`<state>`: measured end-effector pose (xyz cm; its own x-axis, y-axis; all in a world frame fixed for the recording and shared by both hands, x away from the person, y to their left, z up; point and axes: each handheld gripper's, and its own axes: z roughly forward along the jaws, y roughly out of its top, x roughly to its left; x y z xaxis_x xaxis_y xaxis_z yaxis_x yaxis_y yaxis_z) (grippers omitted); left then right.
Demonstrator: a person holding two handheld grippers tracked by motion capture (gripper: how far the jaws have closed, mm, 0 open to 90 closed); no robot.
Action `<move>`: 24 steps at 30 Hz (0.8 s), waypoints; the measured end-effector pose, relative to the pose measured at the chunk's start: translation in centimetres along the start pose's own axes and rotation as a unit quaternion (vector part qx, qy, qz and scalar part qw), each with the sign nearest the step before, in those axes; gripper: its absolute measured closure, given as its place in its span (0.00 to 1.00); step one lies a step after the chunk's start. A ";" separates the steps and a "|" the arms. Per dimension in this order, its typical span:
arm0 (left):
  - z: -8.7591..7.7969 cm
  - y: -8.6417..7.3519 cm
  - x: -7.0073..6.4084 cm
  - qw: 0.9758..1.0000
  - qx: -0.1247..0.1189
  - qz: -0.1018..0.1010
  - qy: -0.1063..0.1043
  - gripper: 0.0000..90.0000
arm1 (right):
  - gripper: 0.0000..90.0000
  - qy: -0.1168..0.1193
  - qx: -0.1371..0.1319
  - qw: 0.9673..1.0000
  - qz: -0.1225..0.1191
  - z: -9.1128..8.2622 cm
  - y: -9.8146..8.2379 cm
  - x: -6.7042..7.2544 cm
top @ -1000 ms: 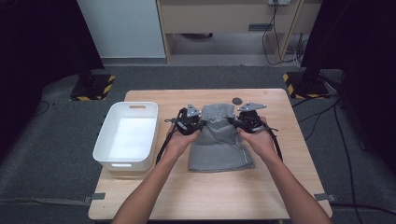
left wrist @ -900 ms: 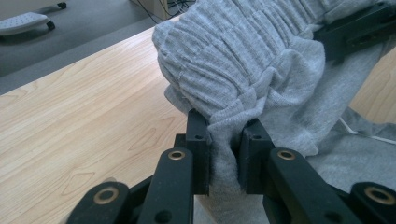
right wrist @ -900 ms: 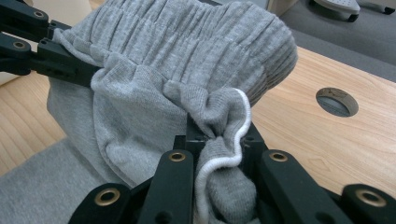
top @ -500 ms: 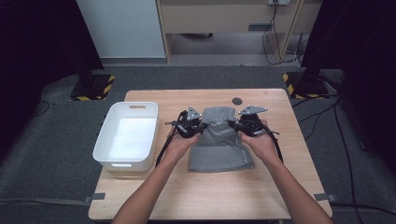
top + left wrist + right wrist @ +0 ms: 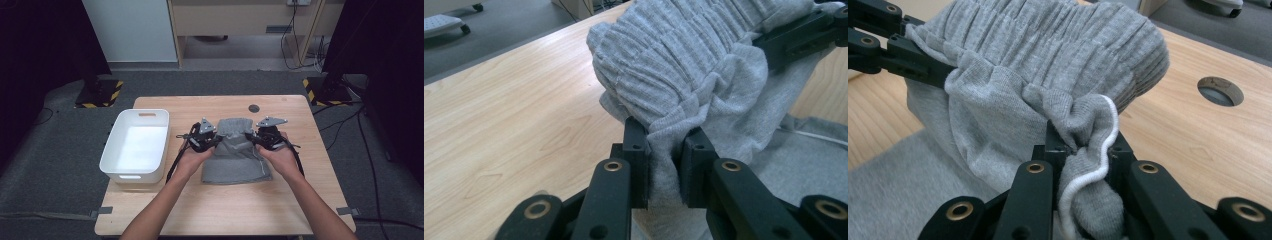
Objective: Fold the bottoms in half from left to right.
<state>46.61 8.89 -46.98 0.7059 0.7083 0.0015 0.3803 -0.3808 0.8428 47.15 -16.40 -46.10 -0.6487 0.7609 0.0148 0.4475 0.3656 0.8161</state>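
Left gripper (image 5: 216, 140) and right gripper (image 5: 254, 138) each pinch the grey ribbed-waist knit garment (image 5: 235, 157), waistband stretched left-right between them, lifted off the worktop (image 5: 215, 210).

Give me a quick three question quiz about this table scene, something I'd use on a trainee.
1. True or false: the left gripper is clamped on the grey garment.
2. What lies on the table left of the garment? A) white bin B) metal tray C) cardboard box
3. What runs along the fabric bunched in the right gripper?

Key
1. True; its jaws pinch a fold of fabric.
2. A, the white bin.
3. A white cord.
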 end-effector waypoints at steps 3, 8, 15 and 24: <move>0.0 -0.3 -0.2 1.000 0.000 -0.001 -0.003 0.85 | 0.87 0.001 0.001 1.000 0.001 -0.1 -0.3 0.1; 0.1 -1.2 -0.5 1.000 0.006 0.000 -0.007 0.85 | 0.87 0.003 0.006 1.000 -0.005 -0.1 -0.9 0.4; 0.0 -2.0 -0.9 1.000 0.008 0.003 -0.013 0.85 | 0.81 0.002 0.014 1.000 -0.011 -0.1 -1.7 0.7; 0.1 -2.6 -1.4 1.000 0.007 0.006 -0.016 0.86 | 0.55 0.014 0.011 1.000 -0.003 -1.5 -1.5 0.4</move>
<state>44.70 8.86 -49.24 0.7288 0.6847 -0.0049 0.3796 -0.3980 0.8352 45.30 -17.46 -46.49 -0.6680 0.7437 0.0260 0.4570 0.3823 0.8031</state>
